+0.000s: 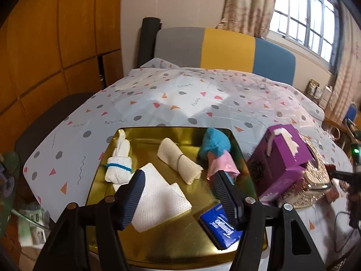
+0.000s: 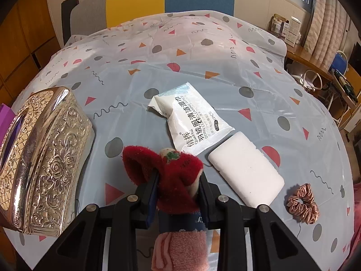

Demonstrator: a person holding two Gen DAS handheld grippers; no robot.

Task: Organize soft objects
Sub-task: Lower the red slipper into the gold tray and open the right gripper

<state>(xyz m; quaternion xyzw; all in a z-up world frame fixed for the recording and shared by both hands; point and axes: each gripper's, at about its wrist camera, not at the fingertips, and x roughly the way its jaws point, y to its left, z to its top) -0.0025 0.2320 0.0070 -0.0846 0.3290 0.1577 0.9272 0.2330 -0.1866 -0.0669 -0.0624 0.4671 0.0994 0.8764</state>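
Carrying a red plush sock (image 2: pixel 171 169) clamped between its fingers, the right gripper (image 2: pixel 178 183) hangs above the tablecloth (image 2: pixel 203 67), so transfer is the step in hand; next it likely needs moving left past the ornate tissue box (image 2: pixel 45 153) to the gold tray (image 1: pixel 171 244), where the left gripper (image 1: pixel 178 194) hovers wide open, empty, over a white folded napkin (image 1: pixel 155 198)

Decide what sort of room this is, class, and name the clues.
Probably a room in a home: a table under a patterned plastic cover, wooden cabinets, and a curtained window.
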